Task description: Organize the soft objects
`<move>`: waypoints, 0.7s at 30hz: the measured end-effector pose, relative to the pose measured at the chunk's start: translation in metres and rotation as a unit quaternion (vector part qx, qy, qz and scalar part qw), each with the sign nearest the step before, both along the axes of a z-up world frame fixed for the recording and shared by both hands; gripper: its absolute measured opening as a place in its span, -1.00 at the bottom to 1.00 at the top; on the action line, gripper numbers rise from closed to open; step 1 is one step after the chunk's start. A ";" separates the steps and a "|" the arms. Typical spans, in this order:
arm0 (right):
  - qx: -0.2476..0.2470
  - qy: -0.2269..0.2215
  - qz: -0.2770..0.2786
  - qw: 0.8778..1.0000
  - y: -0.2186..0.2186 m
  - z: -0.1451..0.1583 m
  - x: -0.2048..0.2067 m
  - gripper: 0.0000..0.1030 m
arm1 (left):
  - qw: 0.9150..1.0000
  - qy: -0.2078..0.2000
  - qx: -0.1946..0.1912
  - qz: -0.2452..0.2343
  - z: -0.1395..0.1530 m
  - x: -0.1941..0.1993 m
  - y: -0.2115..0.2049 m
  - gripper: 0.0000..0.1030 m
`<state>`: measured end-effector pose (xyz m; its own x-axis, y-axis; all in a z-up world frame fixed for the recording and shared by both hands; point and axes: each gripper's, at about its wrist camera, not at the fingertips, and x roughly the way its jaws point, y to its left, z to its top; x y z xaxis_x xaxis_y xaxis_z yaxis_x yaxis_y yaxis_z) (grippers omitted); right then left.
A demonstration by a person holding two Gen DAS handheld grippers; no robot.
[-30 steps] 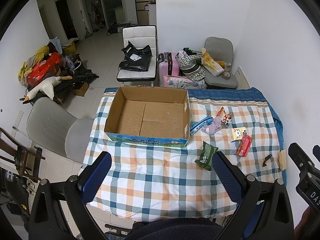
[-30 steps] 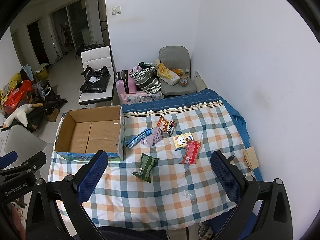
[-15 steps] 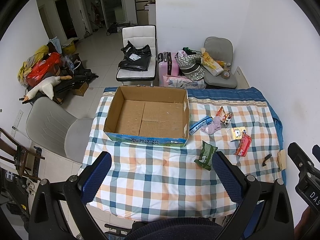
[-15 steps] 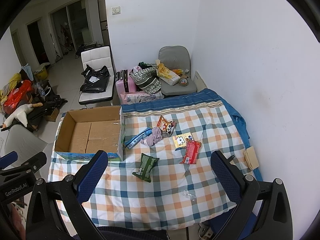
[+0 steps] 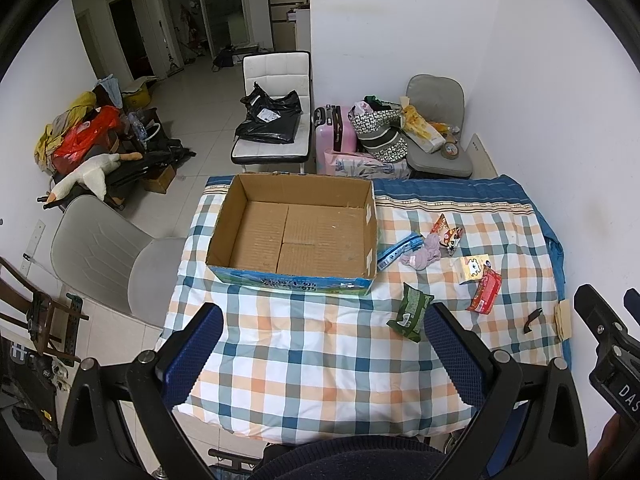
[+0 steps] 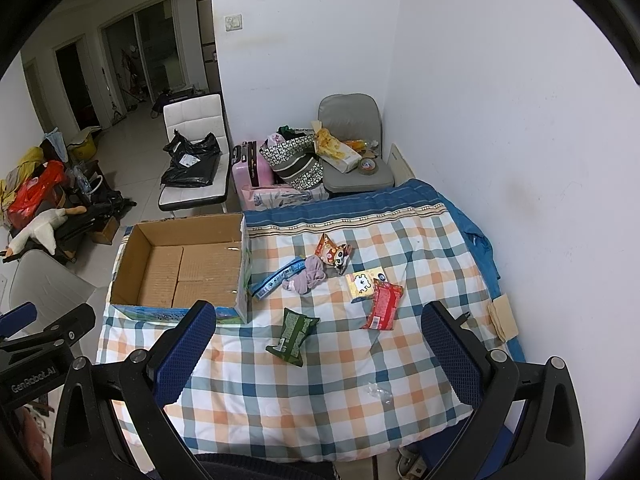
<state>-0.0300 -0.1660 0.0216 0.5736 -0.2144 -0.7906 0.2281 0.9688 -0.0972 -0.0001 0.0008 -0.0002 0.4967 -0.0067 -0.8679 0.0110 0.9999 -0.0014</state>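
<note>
An open, empty cardboard box (image 5: 294,236) (image 6: 184,268) sits at the far left of the checked tablecloth (image 5: 320,344) (image 6: 320,380). To its right lie a blue packet (image 5: 398,250) (image 6: 276,278), a pink cloth (image 5: 424,254) (image 6: 306,278), an orange cartoon pouch (image 5: 448,234) (image 6: 334,254), a yellow packet (image 5: 474,268) (image 6: 364,284), a red packet (image 5: 486,292) (image 6: 382,306) and a green packet (image 5: 412,312) (image 6: 292,336). My left gripper (image 5: 324,348) and my right gripper (image 6: 316,348) are both open and empty, high above the near side of the table.
A small black clip (image 5: 532,318) and a tan pad (image 5: 564,318) (image 6: 502,318) lie near the table's right edge. A white wall stands on the right. A grey chair (image 5: 100,252) is at the left; more chairs, a pink suitcase (image 5: 336,132) and bags are behind the table.
</note>
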 end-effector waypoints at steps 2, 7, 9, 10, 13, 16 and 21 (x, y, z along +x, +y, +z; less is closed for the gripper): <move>-0.001 -0.001 0.000 1.000 0.000 0.000 0.000 1.00 | 1.000 0.000 0.000 0.001 0.000 0.000 0.000 1.00; 0.000 0.000 0.000 1.000 0.000 0.000 0.000 1.00 | 1.000 -0.001 0.000 0.000 0.000 0.000 0.000 1.00; -0.001 0.000 0.000 1.000 0.000 0.000 0.000 1.00 | 1.000 -0.001 -0.001 0.000 0.000 0.000 0.000 1.00; 0.000 -0.001 0.000 1.000 0.000 0.000 0.000 1.00 | 1.000 -0.001 -0.001 0.000 0.000 0.000 0.000 1.00; -0.001 -0.001 0.000 1.000 0.000 0.000 0.000 1.00 | 1.000 -0.002 0.000 0.000 0.000 0.000 0.000 1.00; -0.001 0.000 0.000 1.000 0.001 -0.001 0.000 1.00 | 1.000 -0.002 0.000 0.000 0.000 0.000 0.000 1.00; -0.001 -0.001 0.000 1.000 0.001 -0.001 0.001 1.00 | 1.000 0.000 -0.001 0.001 0.003 0.003 -0.003 1.00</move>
<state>-0.0295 -0.1654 0.0205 0.5753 -0.2169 -0.7887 0.2291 0.9683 -0.0991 0.0026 -0.0017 0.0025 0.4962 -0.0074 -0.8682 0.0096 0.9999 -0.0031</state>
